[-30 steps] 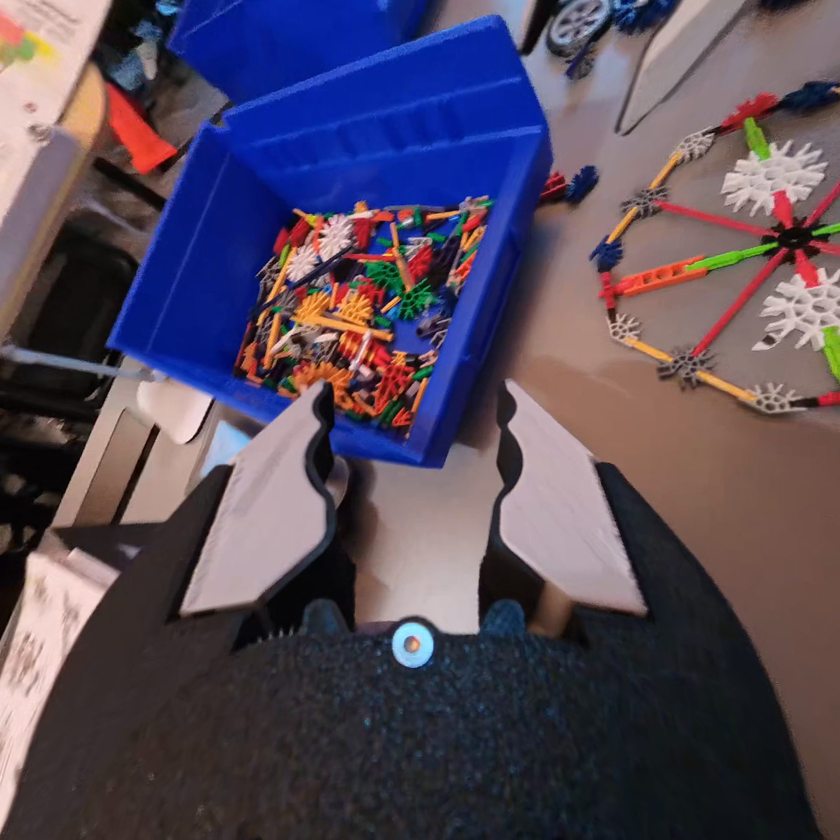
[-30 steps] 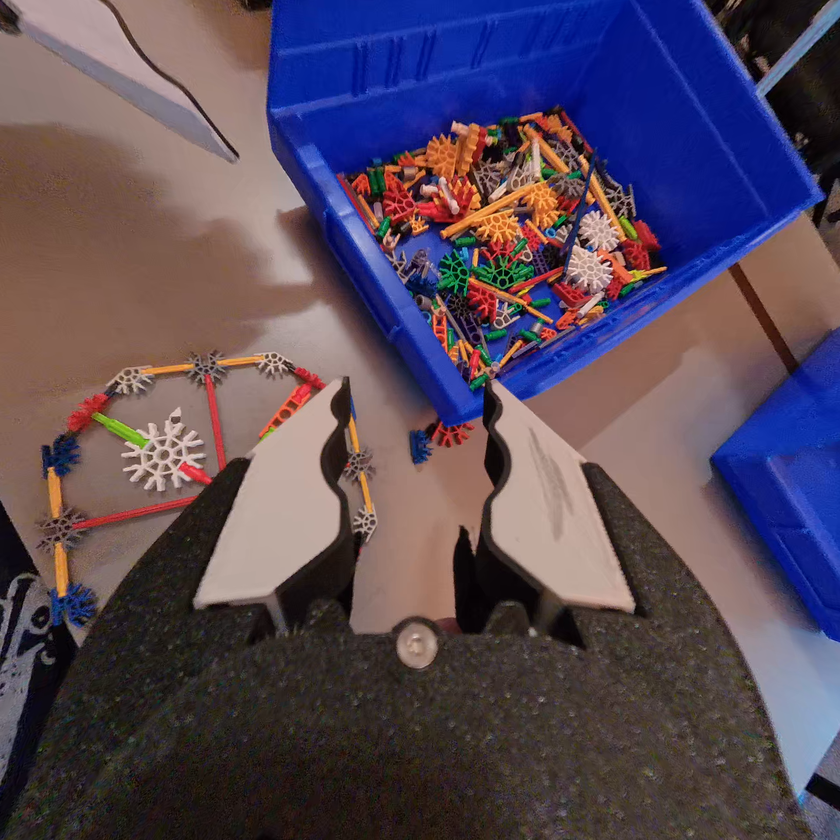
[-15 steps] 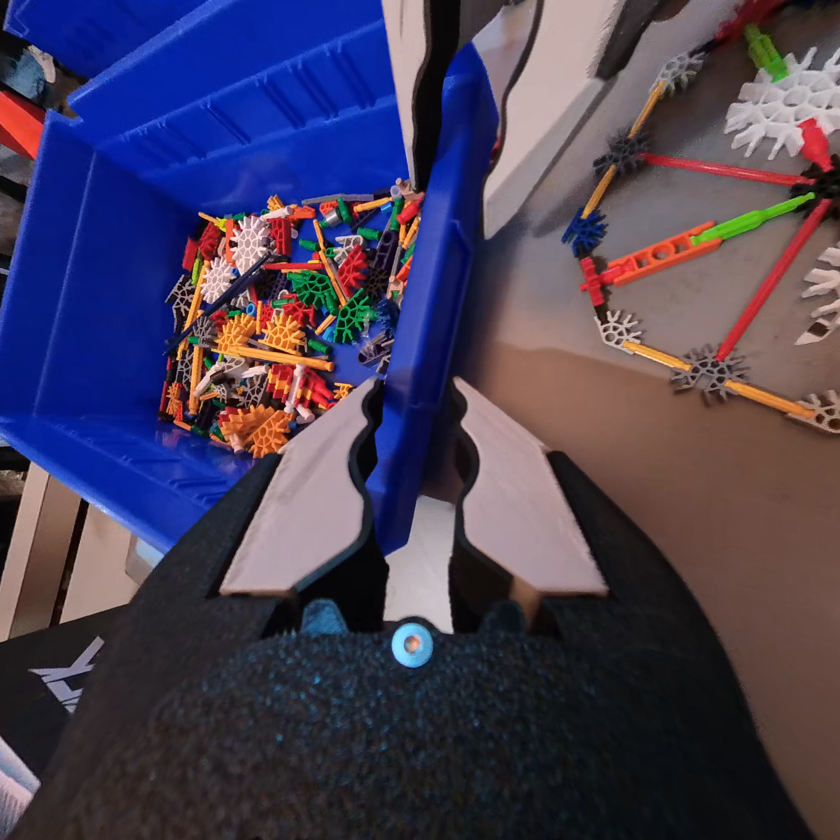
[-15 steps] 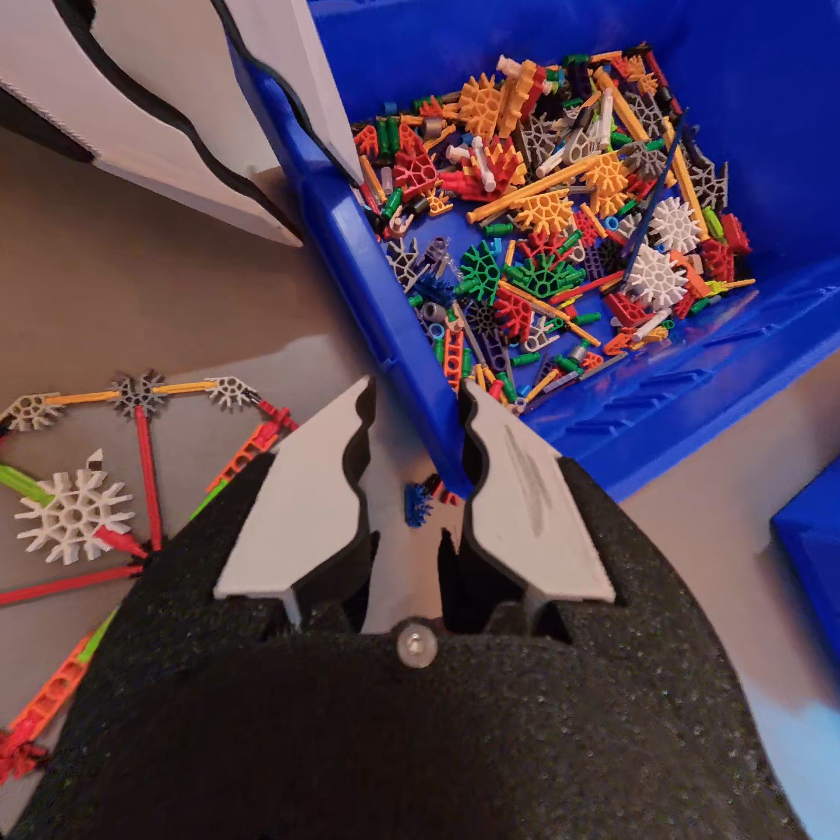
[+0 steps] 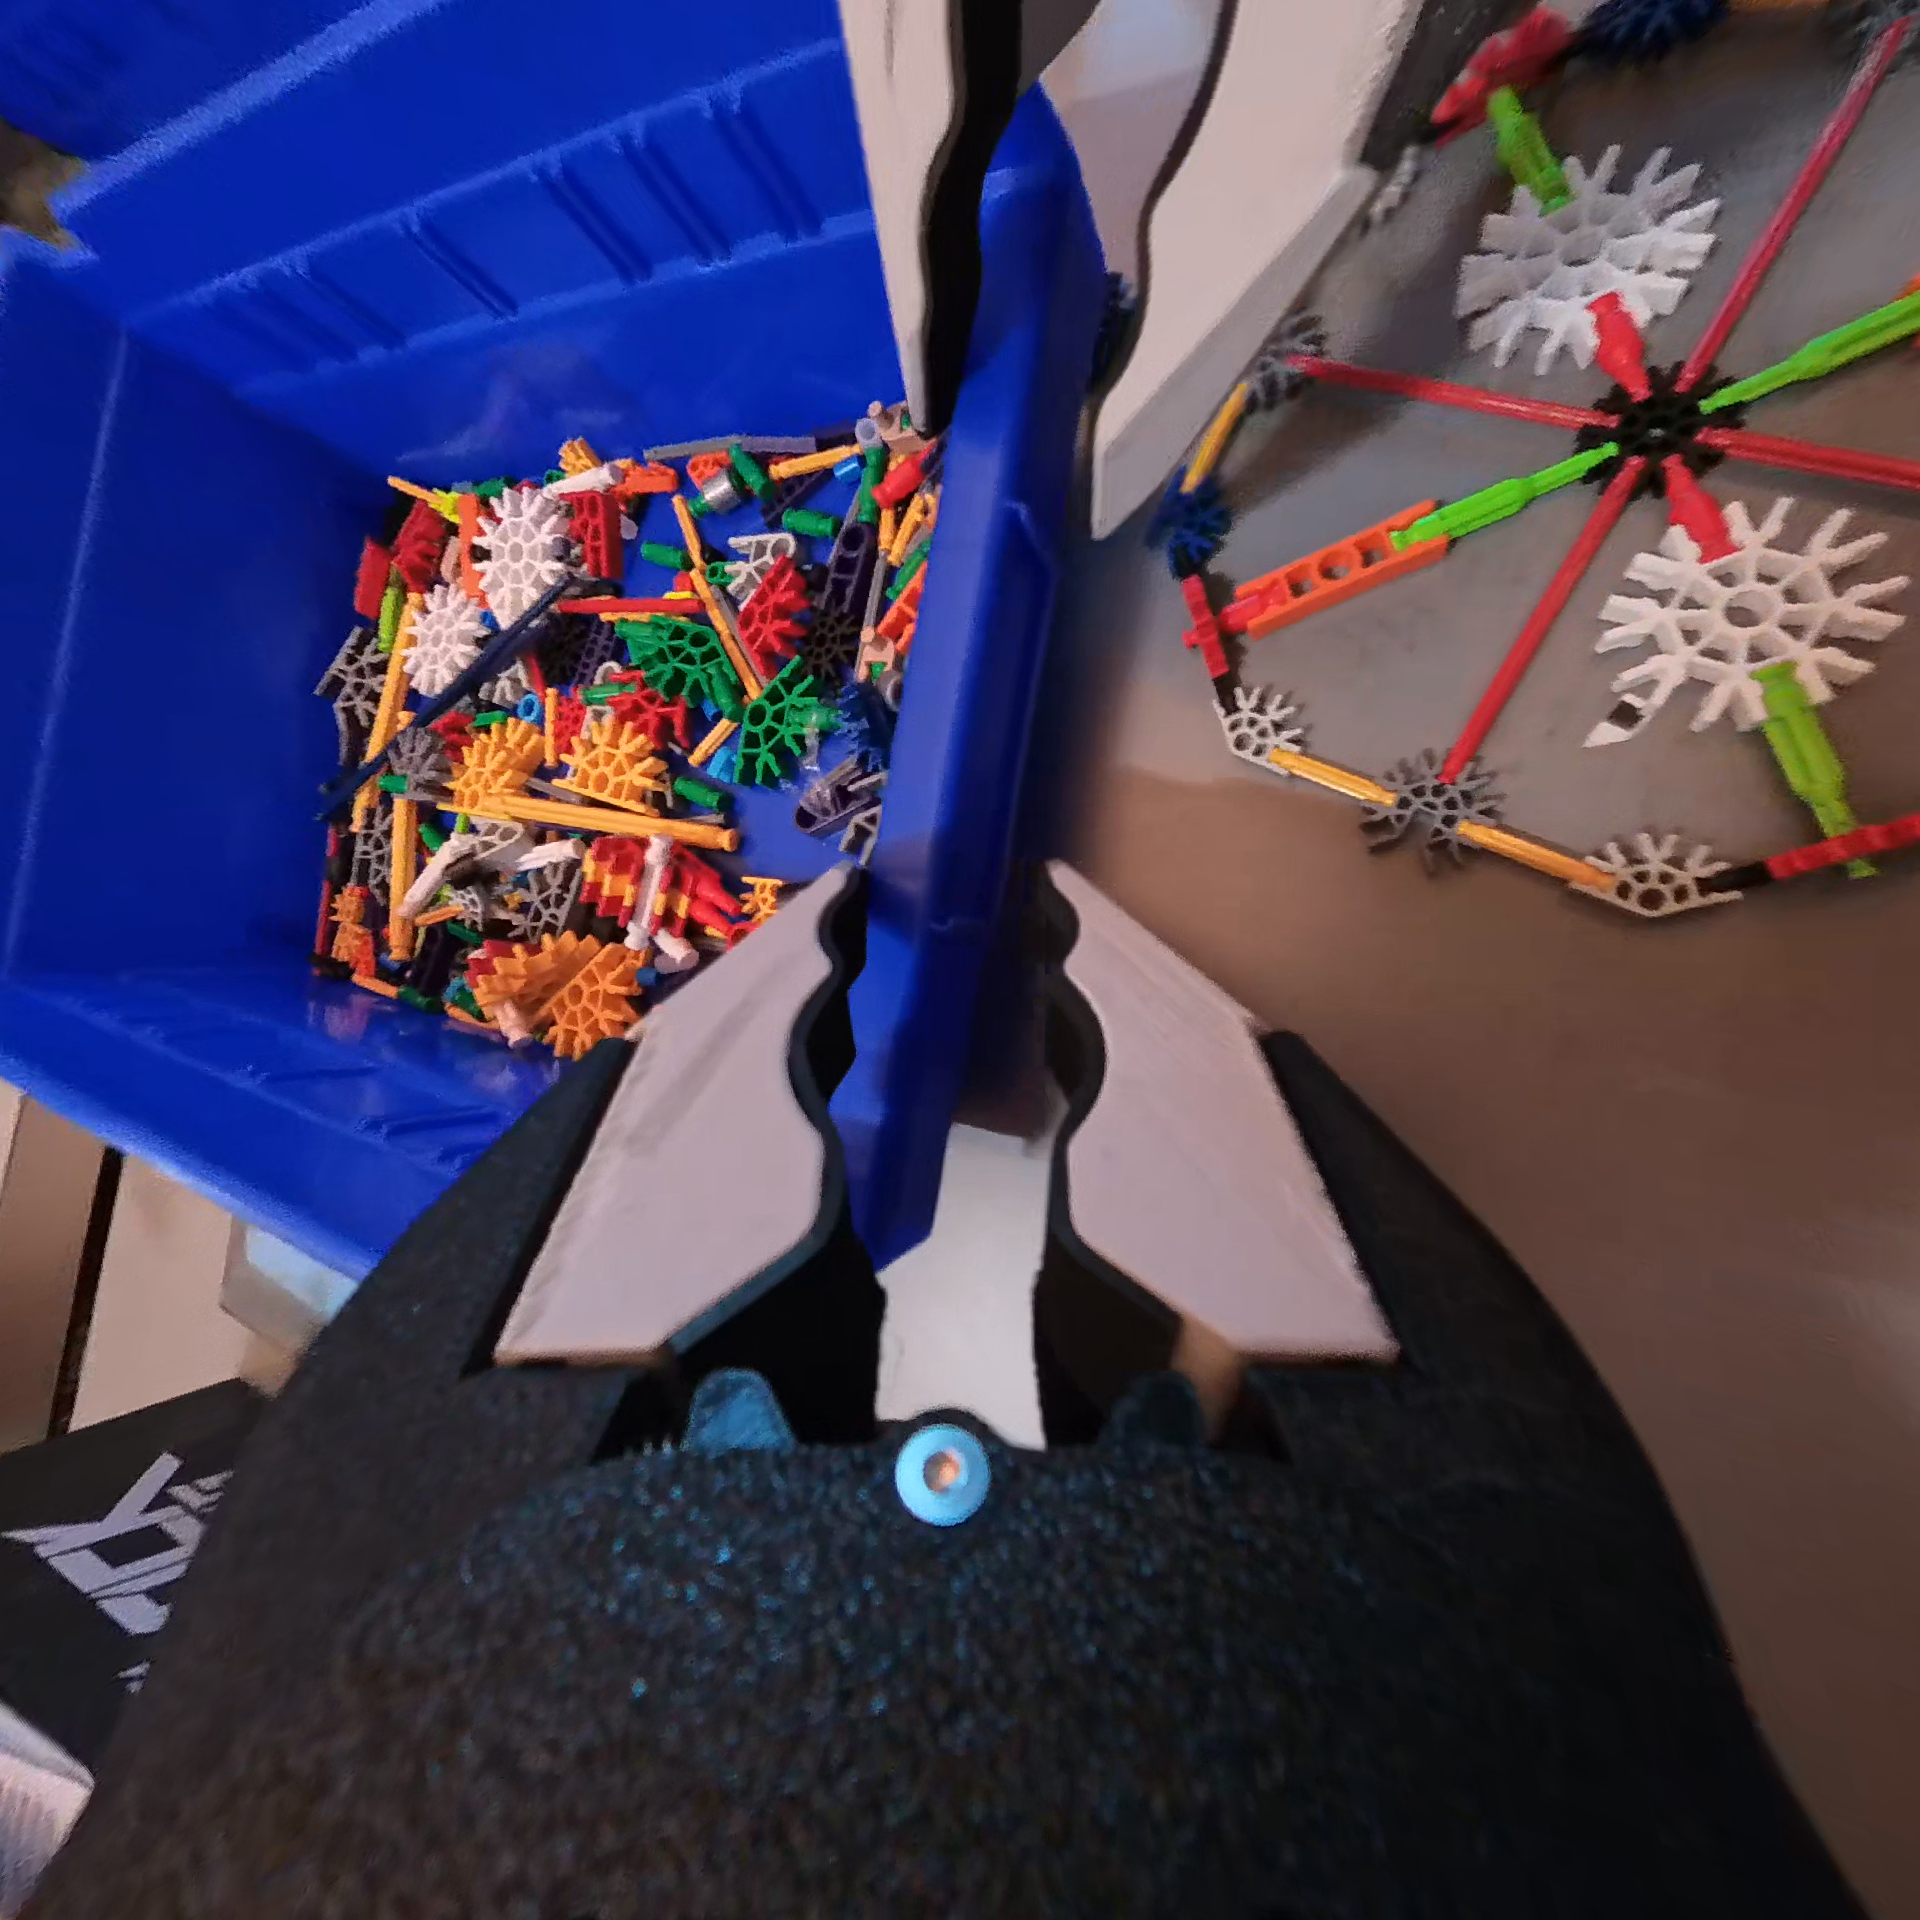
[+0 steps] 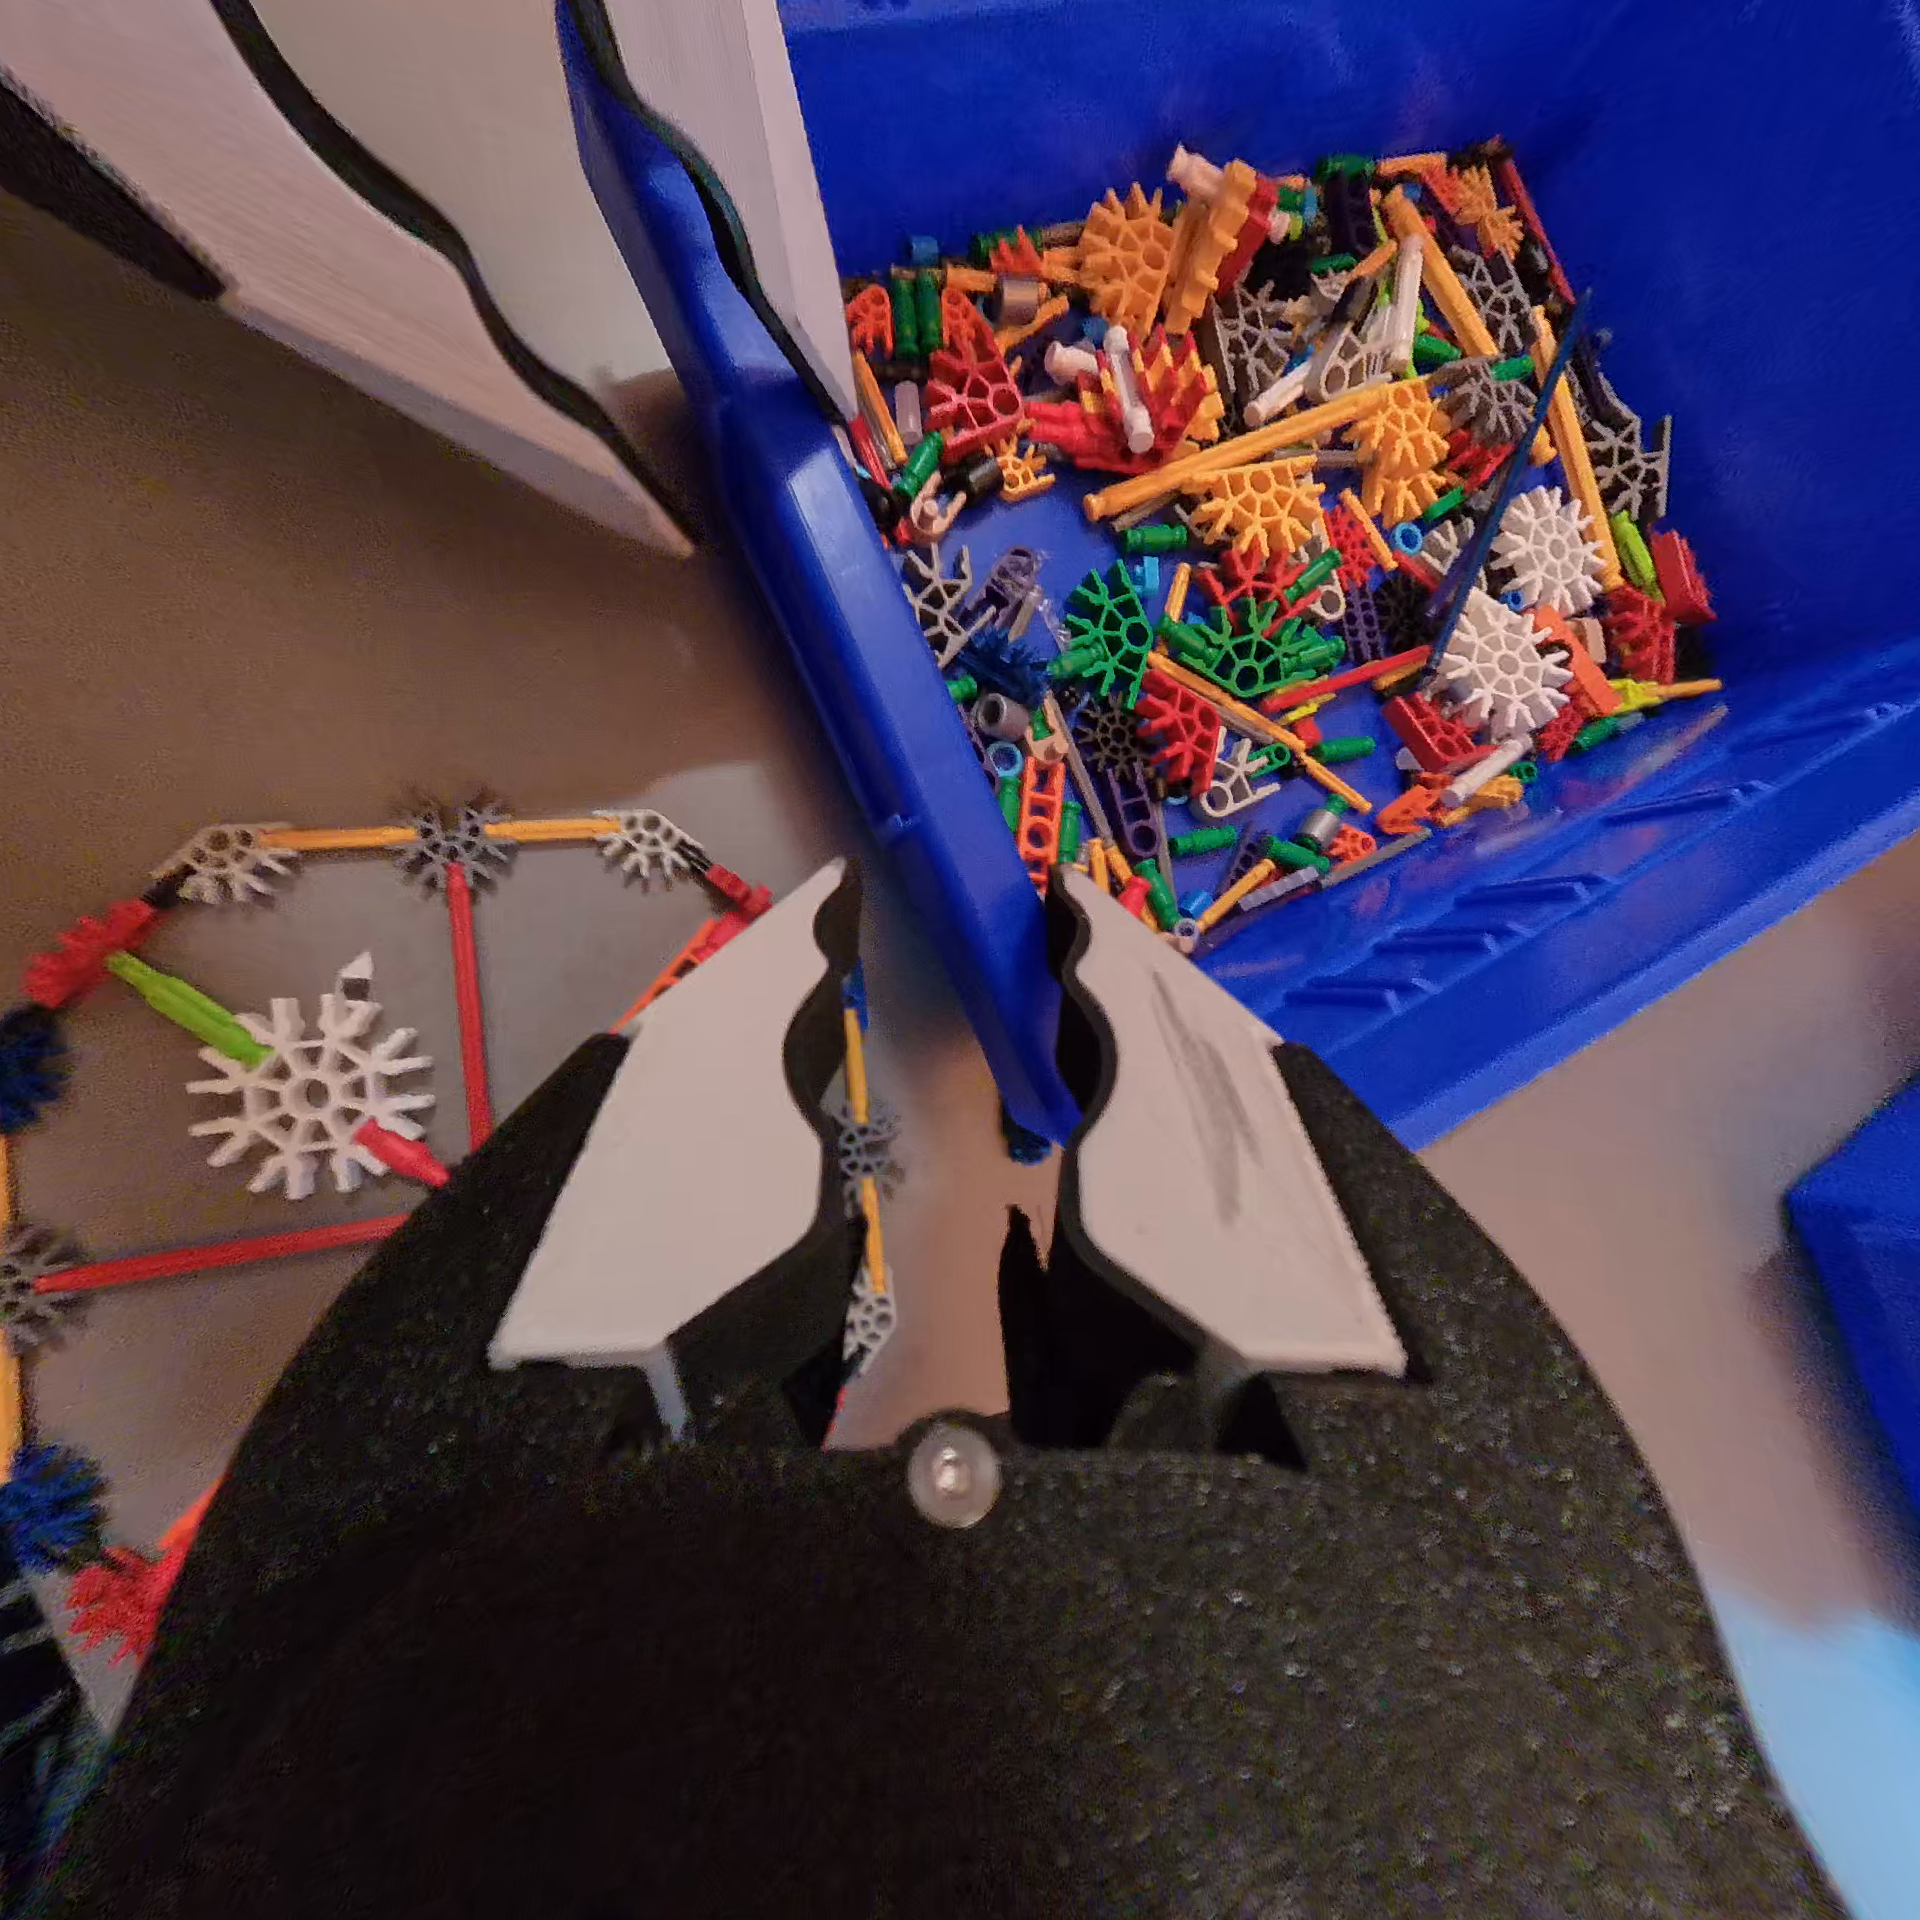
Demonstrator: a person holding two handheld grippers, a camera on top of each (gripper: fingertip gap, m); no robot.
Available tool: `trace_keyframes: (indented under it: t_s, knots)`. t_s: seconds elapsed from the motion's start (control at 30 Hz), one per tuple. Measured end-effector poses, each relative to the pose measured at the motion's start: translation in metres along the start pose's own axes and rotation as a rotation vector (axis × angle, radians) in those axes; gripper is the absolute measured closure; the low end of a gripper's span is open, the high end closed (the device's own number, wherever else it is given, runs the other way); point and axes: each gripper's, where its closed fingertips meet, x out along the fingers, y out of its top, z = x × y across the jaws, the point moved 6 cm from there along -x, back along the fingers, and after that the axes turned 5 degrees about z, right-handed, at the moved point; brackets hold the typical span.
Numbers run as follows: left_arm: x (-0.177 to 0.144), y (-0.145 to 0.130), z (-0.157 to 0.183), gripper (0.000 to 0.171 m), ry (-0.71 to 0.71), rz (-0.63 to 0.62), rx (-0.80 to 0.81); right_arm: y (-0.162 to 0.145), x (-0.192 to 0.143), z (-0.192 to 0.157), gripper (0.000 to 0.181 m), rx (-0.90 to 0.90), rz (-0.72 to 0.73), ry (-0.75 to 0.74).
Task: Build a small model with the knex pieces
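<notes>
- The brown table lies under both tools and carries everything else.
- A blue plastic bin sits ahead of the left tool and to its left; in the right wrist view the bin lies ahead and to the right. One side wall of it runs between the two tools.
- The left tool straddles that wall near one corner: one finger is inside the bin, the other outside, the jaws narrowed about the wall. The inner finger touches it; whether the outer one does I cannot tell.
- The right tool straddles the same wall near the other corner, jaws narrowed likewise, the right finger against the wall and a gap at the left finger. It also shows far ahead in the left wrist view.
- A flat wheel-shaped build of rods and connectors lies on the table to the right of the left tool, outside the bin; to the right tool it is at the left.
- A heap of loose coloured building pieces covers the bin floor.
- White snowflake connectors lie inside the wheel.
</notes>
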Motion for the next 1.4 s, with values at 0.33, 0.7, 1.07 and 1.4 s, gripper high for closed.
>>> trace_keyframes:
  t_s: [0.33,0.7,1.07,1.4]
  knots:
    - [-0.050,0.035,-0.054,0.115,-0.061,0.084,0.141,0.013,-0.019,0.001,0.141,0.085,0.281,-0.011]
    - [0.035,0.029,-0.128,0.123,-0.267,-0.243,0.379,0.008,-0.014,-0.013,0.148,0.020,0.448,0.011]
    - [0.094,0.007,-0.144,0.097,-0.441,-0.448,0.383,0.002,-0.014,-0.007,0.150,0.026,0.549,0.041]
    - [0.109,0.000,-0.127,0.159,-0.554,-0.474,0.401,-0.003,-0.014,-0.002,0.151,0.068,0.582,0.059]
